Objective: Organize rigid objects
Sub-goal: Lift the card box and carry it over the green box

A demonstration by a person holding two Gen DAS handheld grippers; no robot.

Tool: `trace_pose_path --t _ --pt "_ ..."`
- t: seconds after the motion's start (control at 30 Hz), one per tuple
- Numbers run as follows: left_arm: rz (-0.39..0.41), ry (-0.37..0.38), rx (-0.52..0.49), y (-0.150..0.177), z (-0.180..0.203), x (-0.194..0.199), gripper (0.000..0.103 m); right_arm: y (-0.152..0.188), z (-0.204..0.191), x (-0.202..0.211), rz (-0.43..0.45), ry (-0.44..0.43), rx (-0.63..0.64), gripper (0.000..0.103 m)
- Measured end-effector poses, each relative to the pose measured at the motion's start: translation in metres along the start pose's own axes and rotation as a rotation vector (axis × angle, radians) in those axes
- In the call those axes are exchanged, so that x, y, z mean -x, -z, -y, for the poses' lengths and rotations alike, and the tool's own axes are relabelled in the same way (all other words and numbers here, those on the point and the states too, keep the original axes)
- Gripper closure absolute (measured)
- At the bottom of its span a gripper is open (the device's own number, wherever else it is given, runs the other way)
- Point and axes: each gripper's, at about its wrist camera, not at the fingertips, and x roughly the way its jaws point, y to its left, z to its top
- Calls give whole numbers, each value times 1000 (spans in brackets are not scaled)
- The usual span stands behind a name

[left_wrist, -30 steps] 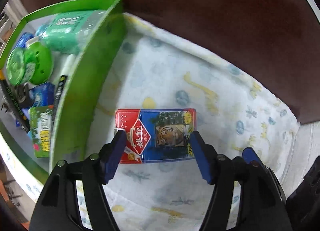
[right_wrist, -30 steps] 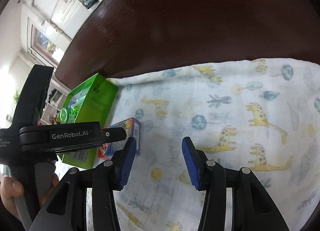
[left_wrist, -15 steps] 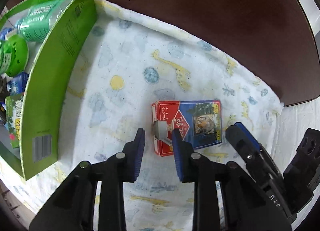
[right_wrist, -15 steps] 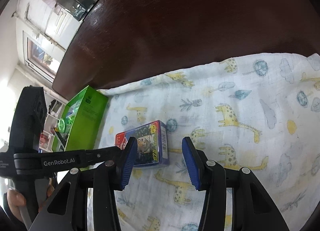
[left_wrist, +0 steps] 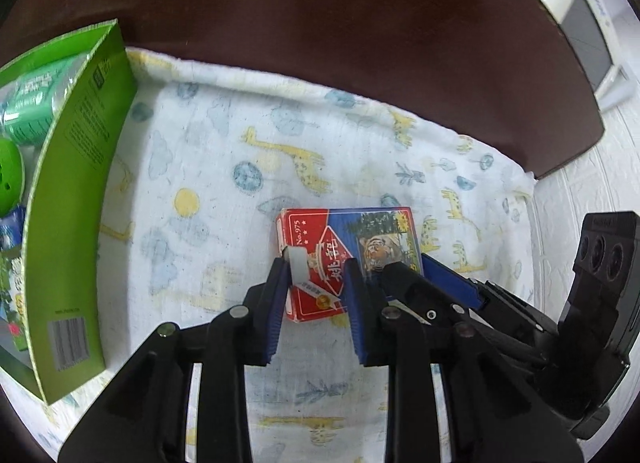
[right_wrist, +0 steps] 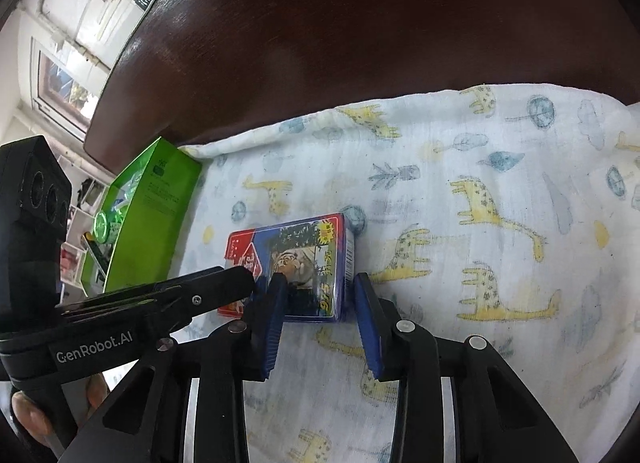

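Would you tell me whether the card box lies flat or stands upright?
Flat: the card box lies on the cloth, printed tiger face up.

Black hand-held gripper point(right_wrist: 318, 299) w/ blue pads point(right_wrist: 272, 323), silver screws, "GenRobot.AI" label.

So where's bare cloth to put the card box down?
Free: the cloth between the green box and the card box, and the wide giraffe stretch right of it in the right wrist view. Crowded: inside the green box, and around both grippers at the card box.
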Motion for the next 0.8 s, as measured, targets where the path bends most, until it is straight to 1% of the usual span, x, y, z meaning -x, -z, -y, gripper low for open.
trace_pose_path --t 0.03,0.07,0.13,0.17,0.2,0.23,0.27,0.43,0.63,0.8 --pt "13 3 -16 0 1 4 79 1 -2 3 6 3 1 66" --pt "27 4 -27 -2 14 10 79 2 -5 5 14 6 3 66" --pt "63 6 -51 1 16 23 79 1 -12 15 39 11 14 66" --pt "80 9 -60 8 2 41 79 0 -16 19 48 12 20 66" --pt "94 12 -68 8 -25 65 79 -1 -21 24 60 11 28 66" --pt "106 13 -71 4 -19 68 79 -3 -26 28 71 10 37 66" --pt "117 14 -72 1 -4 57 79 -4 -32 31 79 10 46 66" --pt "191 4 -84 -1 -14 91 78 -9 -65 46 121 1 92 66" --pt "285 -9 -72 -2 -51 136 77 -18 -112 50 143 -39 151 65" --pt "361 -38 -42 -3 -96 175 77 -25 -163 39 136 -84 213 65"
